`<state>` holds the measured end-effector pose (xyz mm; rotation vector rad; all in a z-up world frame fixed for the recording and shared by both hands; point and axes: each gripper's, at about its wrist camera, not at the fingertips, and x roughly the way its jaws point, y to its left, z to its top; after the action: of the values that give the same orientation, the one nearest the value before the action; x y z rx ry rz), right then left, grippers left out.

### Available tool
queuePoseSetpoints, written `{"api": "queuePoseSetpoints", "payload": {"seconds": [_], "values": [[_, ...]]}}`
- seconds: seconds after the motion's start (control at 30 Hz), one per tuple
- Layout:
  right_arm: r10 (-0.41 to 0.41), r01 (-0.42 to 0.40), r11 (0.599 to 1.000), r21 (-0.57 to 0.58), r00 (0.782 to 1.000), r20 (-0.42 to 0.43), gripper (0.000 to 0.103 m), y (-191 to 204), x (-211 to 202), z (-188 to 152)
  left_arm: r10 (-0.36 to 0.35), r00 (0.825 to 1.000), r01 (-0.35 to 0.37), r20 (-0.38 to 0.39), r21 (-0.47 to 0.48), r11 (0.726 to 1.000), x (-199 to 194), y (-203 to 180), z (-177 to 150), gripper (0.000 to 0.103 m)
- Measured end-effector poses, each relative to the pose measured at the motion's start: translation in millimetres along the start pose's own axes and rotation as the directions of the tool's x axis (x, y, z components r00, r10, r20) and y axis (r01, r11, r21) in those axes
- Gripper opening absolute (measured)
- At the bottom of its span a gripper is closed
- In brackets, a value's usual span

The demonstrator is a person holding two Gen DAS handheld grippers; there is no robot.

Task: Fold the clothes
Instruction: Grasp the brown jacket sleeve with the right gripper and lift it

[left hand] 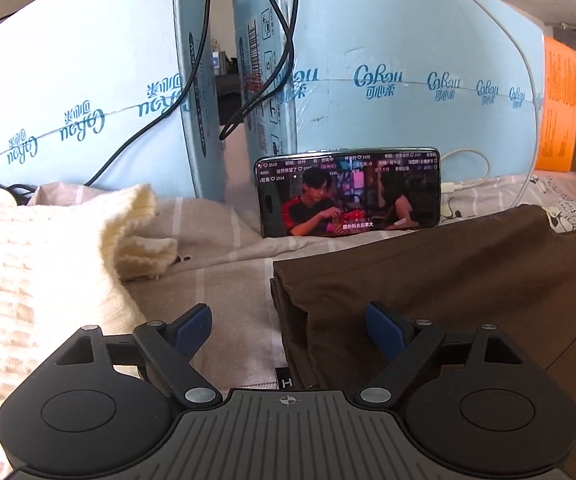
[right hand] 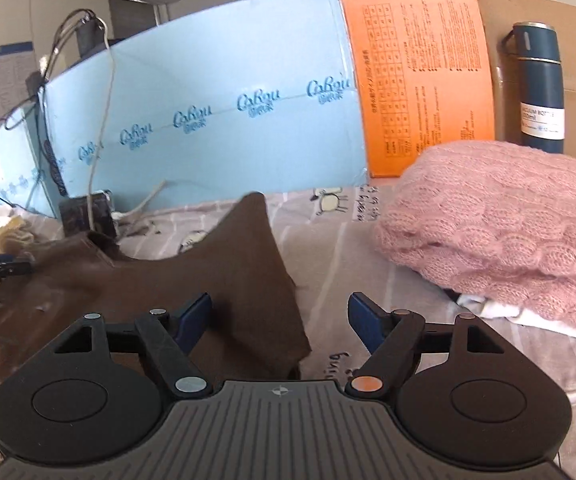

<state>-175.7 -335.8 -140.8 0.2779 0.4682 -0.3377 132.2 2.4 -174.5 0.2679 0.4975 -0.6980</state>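
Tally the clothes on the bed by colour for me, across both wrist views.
Brown: 1, the brown garment spread in front of both tongs
Cream: 1, the cream knit on the left
Pink: 1, the pink knit folded on the right
White: 1, a white piece showing under the pink knit; cannot tell what it is
Total: 4

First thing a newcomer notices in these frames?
Probably the lit phone playing video, propped against the blue boxes behind the bed. Next the brown garment lying between both open grippers, then the pink sweater folded at right before the orange box.
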Motion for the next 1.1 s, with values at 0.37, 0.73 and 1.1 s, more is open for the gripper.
{"api": "queuePoseSetpoints", "payload": {"seconds": [0.37, 0.73, 1.1], "values": [[-0.005, 0.013, 0.878, 0.479, 1.000, -0.017, 0.091, -2.7, -80.3, -24.6, -0.104, 0.995, 0.097, 0.004, -0.395, 0.914, -65.5, 20.3, -26.5, 0.094], [0.168, -0.094, 0.687, 0.721, 0.985, -0.031, 0.091, 1.7, -56.9, -47.1, -0.213, 0.977, 0.186, -0.002, -0.479, 0.858, -67.2, 14.1, -48.2, 0.094], [0.027, -0.113, 0.670, 0.734, 0.991, 0.128, 0.033, 3.5, -5.1, -42.9, -0.218, 0.976, 0.209, 0.026, -0.412, 0.887, -67.6, -0.5, -47.3, 0.088]]}}
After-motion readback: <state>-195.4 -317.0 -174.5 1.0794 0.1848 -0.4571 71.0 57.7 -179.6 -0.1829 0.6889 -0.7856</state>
